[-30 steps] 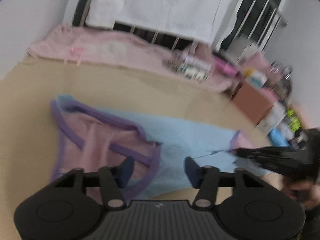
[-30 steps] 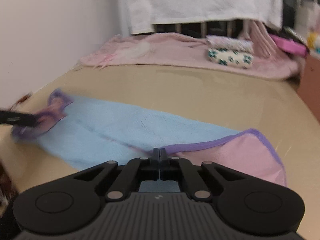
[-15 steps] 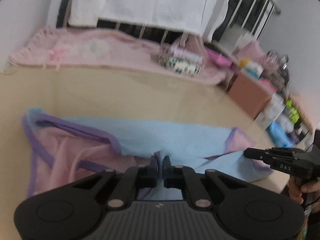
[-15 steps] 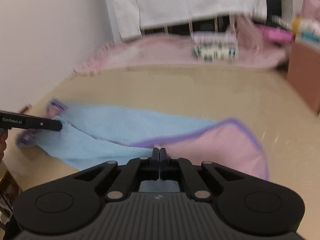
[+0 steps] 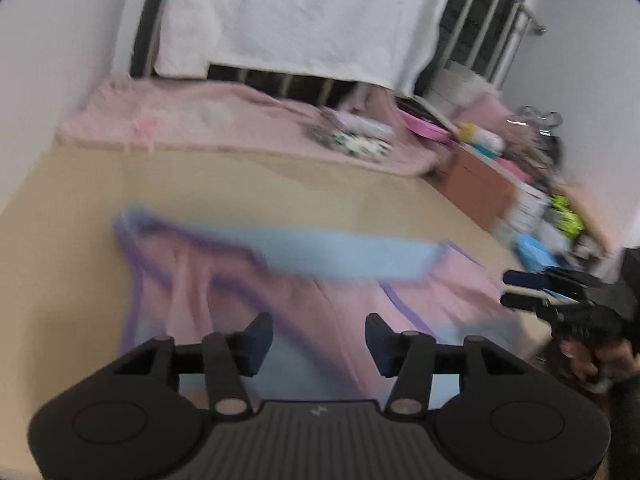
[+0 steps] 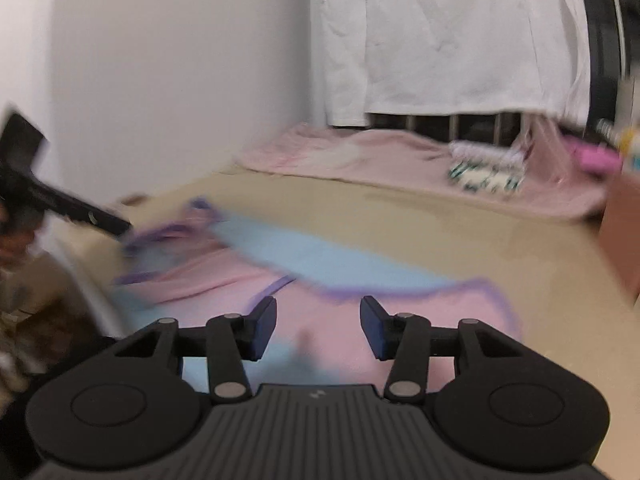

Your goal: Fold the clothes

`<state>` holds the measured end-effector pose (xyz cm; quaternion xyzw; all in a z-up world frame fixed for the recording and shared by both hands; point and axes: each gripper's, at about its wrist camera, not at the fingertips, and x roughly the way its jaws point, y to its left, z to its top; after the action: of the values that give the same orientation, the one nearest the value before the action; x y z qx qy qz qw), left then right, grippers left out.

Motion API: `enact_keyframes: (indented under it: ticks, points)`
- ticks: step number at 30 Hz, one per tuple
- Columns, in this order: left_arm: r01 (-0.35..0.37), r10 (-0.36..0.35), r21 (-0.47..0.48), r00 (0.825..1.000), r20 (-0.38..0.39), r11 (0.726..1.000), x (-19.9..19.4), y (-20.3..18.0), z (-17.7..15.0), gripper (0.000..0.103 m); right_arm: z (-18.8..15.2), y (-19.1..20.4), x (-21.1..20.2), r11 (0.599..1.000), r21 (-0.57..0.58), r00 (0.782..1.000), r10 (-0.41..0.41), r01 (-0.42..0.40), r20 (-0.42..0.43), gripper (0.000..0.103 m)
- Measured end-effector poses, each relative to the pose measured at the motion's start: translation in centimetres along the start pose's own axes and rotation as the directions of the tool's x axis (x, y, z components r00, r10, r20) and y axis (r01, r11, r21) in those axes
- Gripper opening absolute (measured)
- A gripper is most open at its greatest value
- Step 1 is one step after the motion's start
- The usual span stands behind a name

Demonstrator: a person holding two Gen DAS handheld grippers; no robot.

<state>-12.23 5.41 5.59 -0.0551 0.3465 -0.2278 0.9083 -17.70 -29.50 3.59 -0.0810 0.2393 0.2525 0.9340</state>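
Note:
A pink and light-blue garment with purple trim [image 5: 304,280] lies spread on the tan table [image 5: 80,184], its pink side folded over the near half and a blue band showing along the far edge. My left gripper [image 5: 318,338] hovers open over its near edge with nothing between the fingers. In the right wrist view the same garment [image 6: 320,268] lies below my right gripper [image 6: 318,328], also open and empty. Each gripper shows in the other's view: the right one [image 5: 516,290] at the garment's right end, the left one [image 6: 116,226] at its left end. Both views are blurred.
A pink blanket [image 5: 208,128] with a small patterned folded cloth [image 5: 360,142] lies along the table's far edge. A white sheet [image 5: 304,16] hangs on a metal rail behind. A brown box [image 5: 476,192] and cluttered items stand at the right. A white wall [image 6: 160,64] is at the left.
Both grippers were shut on the garment's near edge half a second ago and have since let go and opened. The near half now lies folded over, pink side up.

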Motion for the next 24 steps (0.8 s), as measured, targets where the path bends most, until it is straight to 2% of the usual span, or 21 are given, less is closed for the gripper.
enact_keyframes:
  ticks: [2, 4, 5, 6, 7, 8, 9, 11, 15, 17, 19, 21, 22, 23, 24]
  points:
    - [-0.058, 0.058, -0.008, 0.997, -0.044, 0.998, 3.4, 0.2, 2.0, 0.049, 1.5, 0.1, 3.3, 0.996, -0.085, 0.998, -0.045, 0.042, -0.033, 0.047]
    - [-0.139, 0.137, -0.029, 0.988, -0.077, 0.990, 6.2, 0.8, 3.4, 0.049, 2.1, -0.1, 5.4, 0.993, -0.118, 0.997, -0.036, 0.027, -0.073, 0.047]
    - [-0.176, 0.172, -0.041, 0.982, -0.085, 0.984, 7.0, 1.2, 3.8, 0.046, 2.3, -0.2, 6.5, 0.991, -0.135, 0.995, -0.032, 0.019, -0.093, 0.046]
    - [-0.212, 0.206, -0.054, 0.974, -0.093, 0.976, 7.8, 1.6, 4.1, 0.034, 2.6, -0.3, 7.6, 0.988, -0.151, 0.993, -0.028, 0.011, -0.114, 0.045]
    - [-0.197, 0.188, -0.078, 0.976, -0.107, 0.977, 8.2, 2.0, 4.3, 0.023, 2.9, -0.4, 8.6, 0.986, -0.167, 0.991, -0.025, 0.002, -0.134, 0.043]
    - [-0.162, 0.149, -0.108, 0.981, -0.122, 0.981, 8.4, 2.5, 4.5, 0.002, 3.2, -0.5, 9.7, 0.983, -0.183, 0.988, -0.022, -0.006, -0.154, 0.034]
    - [-0.128, 0.109, -0.138, 0.985, -0.136, 0.982, 8.6, 2.9, 4.6, 0.003, 3.4, -0.7, 10.6, 0.982, -0.186, 0.984, -0.013, -0.020, -0.176, 0.027]
    - [-0.076, 0.045, -0.200, 0.987, -0.154, 0.977, 9.1, 4.0, 4.8, 0.002, 4.0, -1.5, 11.2, 0.988, -0.142, 0.978, 0.028, -0.057, -0.205, 0.004]
    - [-0.025, -0.006, -0.290, 0.994, -0.105, 0.957, 9.2, 5.4, 6.2, 0.000, 5.3, -2.3, 11.4, 0.984, -0.140, 0.973, 0.076, -0.108, -0.216, 0.000]
    - [-0.009, -0.009, -0.299, 0.998, -0.059, 0.954, 9.2, 5.6, 7.4, 0.000, 6.1, -2.6, 11.4, 0.978, -0.159, 0.971, 0.097, -0.133, -0.218, 0.000]
    - [-0.002, -0.012, -0.281, 0.999, -0.047, 0.960, 9.7, 5.7, 8.9, 0.000, 6.9, -2.9, 11.3, 0.971, -0.179, 0.968, 0.117, -0.158, -0.220, 0.000]
    - [-0.011, -0.002, -0.244, 0.999, -0.052, 0.970, 10.1, 5.6, 9.7, 0.000, 7.7, -3.2, 11.3, 0.963, -0.198, 0.965, 0.138, -0.183, -0.222, 0.005]
    - [-0.013, 0.001, -0.228, 0.999, -0.052, 0.974, 10.2, 5.5, 9.9, 0.000, 8.1, -3.3, 11.3, 0.958, -0.208, 0.963, 0.148, -0.195, -0.223, 0.016]
    - [-0.007, -0.006, -0.225, 0.998, -0.058, 0.974, 10.4, 5.6, 9.9, 0.000, 8.2, -3.4, 11.2, 0.950, -0.227, 0.961, 0.160, -0.212, -0.228, 0.040]
    - [0.001, -0.016, -0.228, 0.998, -0.066, 0.974, 10.7, 5.8, 10.0, 0.000, 7.4, -3.1, 11.0, 0.932, -0.271, 0.955, 0.175, -0.239, -0.241, 0.050]
